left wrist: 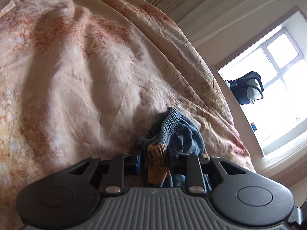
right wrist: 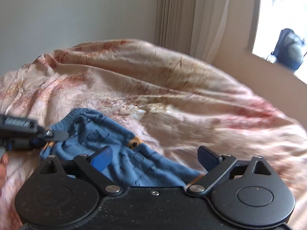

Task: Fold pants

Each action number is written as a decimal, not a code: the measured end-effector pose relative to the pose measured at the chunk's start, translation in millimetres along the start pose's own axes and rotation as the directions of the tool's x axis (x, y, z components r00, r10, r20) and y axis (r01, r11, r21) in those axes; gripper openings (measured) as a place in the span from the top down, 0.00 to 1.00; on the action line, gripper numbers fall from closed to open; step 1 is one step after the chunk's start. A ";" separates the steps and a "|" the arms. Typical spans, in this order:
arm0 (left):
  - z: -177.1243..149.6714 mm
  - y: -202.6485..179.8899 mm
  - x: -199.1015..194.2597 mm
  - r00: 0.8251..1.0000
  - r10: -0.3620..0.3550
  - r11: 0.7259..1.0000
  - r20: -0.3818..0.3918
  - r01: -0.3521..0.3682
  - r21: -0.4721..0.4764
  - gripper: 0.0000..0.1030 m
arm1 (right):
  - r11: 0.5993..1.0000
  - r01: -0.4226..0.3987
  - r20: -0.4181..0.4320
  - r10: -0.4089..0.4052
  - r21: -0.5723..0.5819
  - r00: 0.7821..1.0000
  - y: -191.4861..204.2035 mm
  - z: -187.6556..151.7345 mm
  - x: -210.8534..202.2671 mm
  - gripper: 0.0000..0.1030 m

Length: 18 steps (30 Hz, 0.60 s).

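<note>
Daylight only, from the window point(left wrist: 276, 88) on the right, blown out white in both views. Bedspread point(left wrist: 86, 72) softly lit, broad soft shadows in its folds. Right wrist view motion-blurred, worst across the bedspread's right side. Heavy fisheye bending at edges, dark vignette corners. Backpack point(left wrist: 246, 87) backlit.

I'm in a home bedroom: a bed point(left wrist: 86, 76) with floral bedding spreads ahead of my hand-held gripper, pale curtains point(right wrist: 191, 19) and a bright window point(left wrist: 278, 76) off to its right.
</note>
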<state>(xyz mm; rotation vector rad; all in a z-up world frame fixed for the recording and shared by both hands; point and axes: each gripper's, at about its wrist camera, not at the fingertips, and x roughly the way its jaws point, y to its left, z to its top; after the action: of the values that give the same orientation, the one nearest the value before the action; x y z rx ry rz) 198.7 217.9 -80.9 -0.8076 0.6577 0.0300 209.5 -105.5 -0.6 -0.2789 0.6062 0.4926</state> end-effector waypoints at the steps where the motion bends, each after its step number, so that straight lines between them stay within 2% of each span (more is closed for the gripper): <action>1: -0.2 -0.7 -0.1 1.000 0.002 1.000 0.001 -0.002 0.002 0.72 | 0.999 0.027 0.004 -0.027 -0.041 1.000 4.8 -0.2 0.8 0.06; 3: 0.3 -0.7 -0.6 1.000 0.004 1.000 -0.001 -0.004 0.003 0.72 | 0.994 0.047 0.003 -0.047 -0.097 0.999 11.1 6.3 10.9 0.06; 5: 0.8 0.8 -0.1 1.000 0.006 1.000 -0.003 -0.006 -0.002 0.72 | 0.995 0.041 -0.002 -0.042 -0.090 0.999 14.0 18.0 27.5 0.06; 8: 0.0 2.2 3.2 1.000 0.016 1.000 -0.010 -0.016 0.003 0.73 | 0.994 -0.076 -0.028 0.074 -0.077 0.997 16.8 33.1 55.4 0.06; 9: -0.1 3.4 4.6 1.000 0.017 1.000 -0.013 -0.017 -0.002 0.73 | 0.984 -0.150 -0.047 0.146 -0.095 0.988 19.1 37.1 64.9 0.06; 10: 0.0 5.0 5.6 1.000 0.015 1.000 -0.015 -0.015 -0.009 0.73 | 0.977 -0.173 -0.061 0.166 -0.122 0.984 22.6 39.1 71.4 0.06; 13: 0.4 8.2 7.4 1.000 0.007 1.000 -0.017 -0.007 -0.024 0.74 | 0.980 -0.081 -0.099 0.064 -0.180 0.993 28.7 42.4 94.4 0.06; 15: 0.4 8.0 7.3 1.000 0.007 1.000 -0.017 -0.008 -0.021 0.74 | 0.993 -0.052 -0.095 0.042 -0.106 0.995 16.4 45.1 102.8 0.06; 18: 0.7 8.1 6.4 1.000 0.010 1.000 -0.018 -0.011 -0.025 0.75 | 0.999 0.048 -0.074 -0.047 0.012 0.996 -3.6 50.8 104.3 0.12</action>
<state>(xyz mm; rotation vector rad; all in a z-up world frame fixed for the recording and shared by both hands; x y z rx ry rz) 202.1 222.6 -89.4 -0.8291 0.6793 0.0406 309.8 -51.4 -23.1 -0.2991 0.6734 0.4337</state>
